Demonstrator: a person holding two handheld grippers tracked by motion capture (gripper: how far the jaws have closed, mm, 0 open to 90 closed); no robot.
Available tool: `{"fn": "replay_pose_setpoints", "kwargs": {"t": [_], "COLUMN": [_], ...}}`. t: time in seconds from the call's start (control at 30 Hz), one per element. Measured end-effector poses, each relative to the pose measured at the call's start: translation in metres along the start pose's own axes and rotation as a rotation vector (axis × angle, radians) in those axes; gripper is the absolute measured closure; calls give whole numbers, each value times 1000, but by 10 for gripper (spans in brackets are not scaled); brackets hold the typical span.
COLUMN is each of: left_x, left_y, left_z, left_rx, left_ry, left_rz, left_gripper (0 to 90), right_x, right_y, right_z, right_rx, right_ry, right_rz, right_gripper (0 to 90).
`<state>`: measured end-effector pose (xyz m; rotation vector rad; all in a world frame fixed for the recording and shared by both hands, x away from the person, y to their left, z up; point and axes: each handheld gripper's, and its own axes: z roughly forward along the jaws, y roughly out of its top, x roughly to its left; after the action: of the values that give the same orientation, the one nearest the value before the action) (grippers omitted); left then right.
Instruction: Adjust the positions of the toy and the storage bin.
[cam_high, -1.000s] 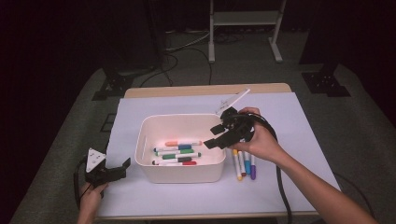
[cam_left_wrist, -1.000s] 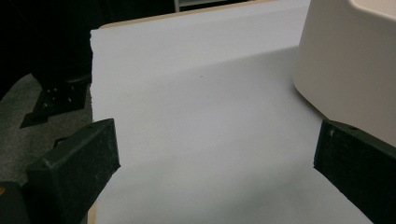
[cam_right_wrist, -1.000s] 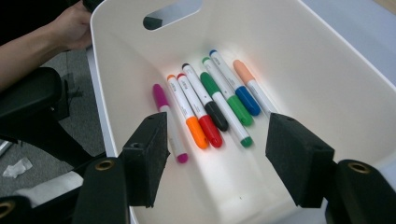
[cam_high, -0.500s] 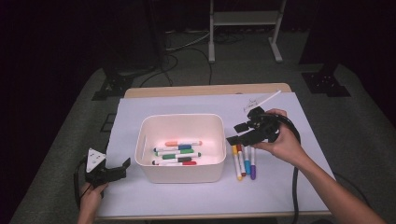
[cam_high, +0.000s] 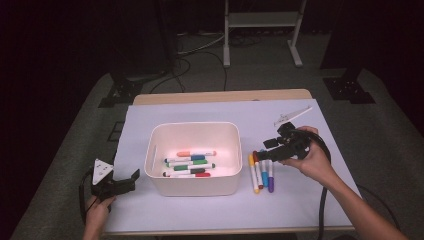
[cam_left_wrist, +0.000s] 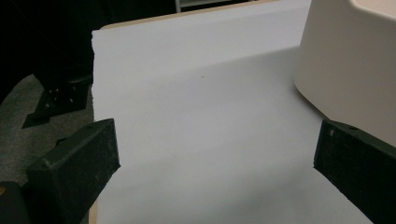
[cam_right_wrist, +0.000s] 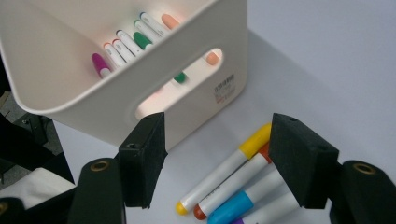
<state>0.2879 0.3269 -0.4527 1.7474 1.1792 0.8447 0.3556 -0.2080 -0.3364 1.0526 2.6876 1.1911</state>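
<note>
A white bin (cam_high: 192, 131) stands mid-table with several coloured markers (cam_high: 190, 162) lying in it. Just right of it lie several loose markers (cam_high: 262, 172): yellow, orange, blue and purple. My right gripper (cam_high: 267, 150) hovers over their far ends, open and holding nothing. In the right gripper view its jaws (cam_right_wrist: 222, 158) straddle the yellow marker (cam_right_wrist: 224, 172) and the orange marker (cam_right_wrist: 238, 184), with the bin's handle wall (cam_right_wrist: 187, 88) just beyond. My left gripper (cam_high: 131, 181) rests open near the table's front left corner, with the bin's wall (cam_left_wrist: 350, 60) to its right.
A white cover (cam_high: 300, 200) spreads over the table, with bare room in front of and behind the bin. A cable (cam_high: 322, 210) trails from the right gripper along the forearm. Dark floor, stands and cables lie beyond the far edge (cam_high: 220, 95).
My right gripper has moved from over the bin's right rim to the right and down, above the loose markers. The left gripper has stayed still.
</note>
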Motion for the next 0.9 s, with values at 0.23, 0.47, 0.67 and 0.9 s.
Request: {"fn": "replay_pose_setpoints", "kwargs": {"t": [0.23,0.47,0.67,0.9], "left_x": [0,0,0,0], "left_y": [0,0,0,0], "left_z": [0,0,0,0], "left_rx": [0,-1,-2,0], "left_ry": [-1,-1,-4,-2], "left_rz": [1,5,3,2], "left_gripper": [0,0,0,0], "right_x": [-8,-14,-19,-26], "right_y": [-15,-27,-36,-48], "right_z": [8,16,20,26], "right_rx": [12,23,35,50], "right_ry": [-20,-53,-90,-135], "right_rz": [25,39,47,68], "right_gripper": [354,362,372,427]}}
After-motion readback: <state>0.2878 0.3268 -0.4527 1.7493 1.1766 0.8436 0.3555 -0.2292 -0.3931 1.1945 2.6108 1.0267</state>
